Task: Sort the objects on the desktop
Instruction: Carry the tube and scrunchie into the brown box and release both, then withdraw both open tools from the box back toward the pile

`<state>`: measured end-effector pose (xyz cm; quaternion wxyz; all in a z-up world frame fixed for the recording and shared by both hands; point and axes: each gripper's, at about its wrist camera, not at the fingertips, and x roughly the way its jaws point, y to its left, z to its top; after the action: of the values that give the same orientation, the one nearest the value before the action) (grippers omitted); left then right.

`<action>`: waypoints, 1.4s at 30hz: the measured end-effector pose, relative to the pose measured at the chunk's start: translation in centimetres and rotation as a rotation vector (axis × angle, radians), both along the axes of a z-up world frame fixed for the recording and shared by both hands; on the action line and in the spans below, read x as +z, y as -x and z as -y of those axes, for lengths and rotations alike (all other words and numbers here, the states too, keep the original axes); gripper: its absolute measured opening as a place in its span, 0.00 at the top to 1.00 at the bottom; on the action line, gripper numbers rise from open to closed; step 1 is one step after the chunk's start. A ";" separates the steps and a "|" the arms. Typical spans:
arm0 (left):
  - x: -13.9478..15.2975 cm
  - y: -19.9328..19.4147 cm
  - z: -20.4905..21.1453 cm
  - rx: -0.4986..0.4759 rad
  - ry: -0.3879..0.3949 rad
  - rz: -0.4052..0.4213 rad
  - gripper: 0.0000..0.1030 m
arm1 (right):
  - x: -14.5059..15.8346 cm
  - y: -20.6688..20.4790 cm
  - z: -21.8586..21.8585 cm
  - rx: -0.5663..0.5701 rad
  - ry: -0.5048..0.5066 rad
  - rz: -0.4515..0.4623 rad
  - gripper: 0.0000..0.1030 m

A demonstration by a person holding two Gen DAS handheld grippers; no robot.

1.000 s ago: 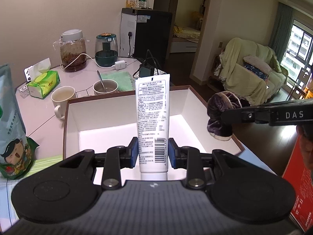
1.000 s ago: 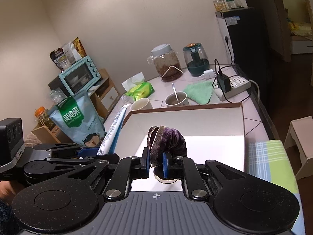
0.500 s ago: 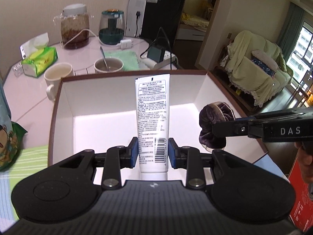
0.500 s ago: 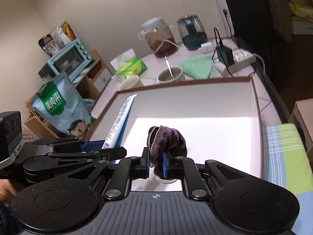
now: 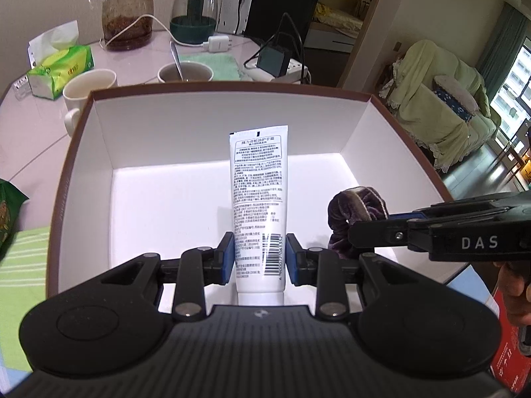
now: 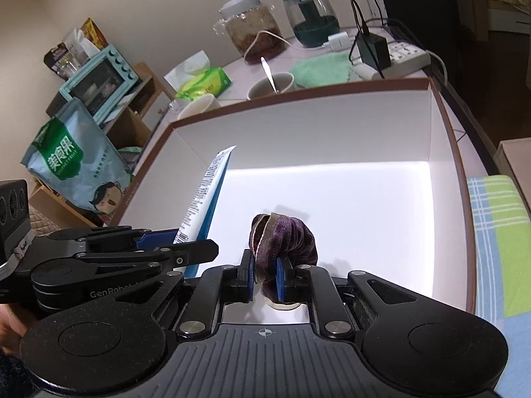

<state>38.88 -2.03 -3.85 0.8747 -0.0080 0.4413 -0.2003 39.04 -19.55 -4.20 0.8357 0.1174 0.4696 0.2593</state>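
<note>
My left gripper is shut on a white cream tube, which stands crimped end forward over the white floor of a brown-rimmed box. In the right wrist view the same tube slants up from the left gripper at left. My right gripper is shut on a purple velvet scrunchie just above the box floor near its front edge. The left wrist view shows the scrunchie to the right of the tube, pinched by the right gripper.
Behind the box stand a white mug, a bowl with a spoon, a green tissue pack, a glass jar, a teal appliance and a power strip. A snack bag stands left; checked cloth lies right.
Both grippers have moved forward and down into the box, carrying the tube and the scrunchie. The box now fills more of both views. Neither grip has changed.
</note>
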 end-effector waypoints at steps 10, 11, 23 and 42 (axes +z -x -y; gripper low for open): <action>-1.3 -0.9 0.7 0.003 -0.011 -0.066 0.63 | -1.7 -1.6 -1.0 -0.001 0.075 -0.064 0.31; -1.4 -1.1 0.6 0.022 -0.027 -0.070 0.59 | -1.7 -1.5 -0.9 -0.029 0.091 -0.055 0.20; -0.4 -0.8 0.1 0.059 -0.054 -0.069 0.45 | -1.7 -1.2 -0.3 -0.068 0.125 -0.082 0.17; 2.0 1.1 -0.2 0.087 -0.082 -0.026 0.42 | -0.2 0.8 -0.3 -0.074 0.154 -0.045 0.17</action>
<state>37.75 -1.83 -1.85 0.8765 0.0061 0.4595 -0.1435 38.27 -19.29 -4.36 0.8404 0.0759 0.5022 0.1889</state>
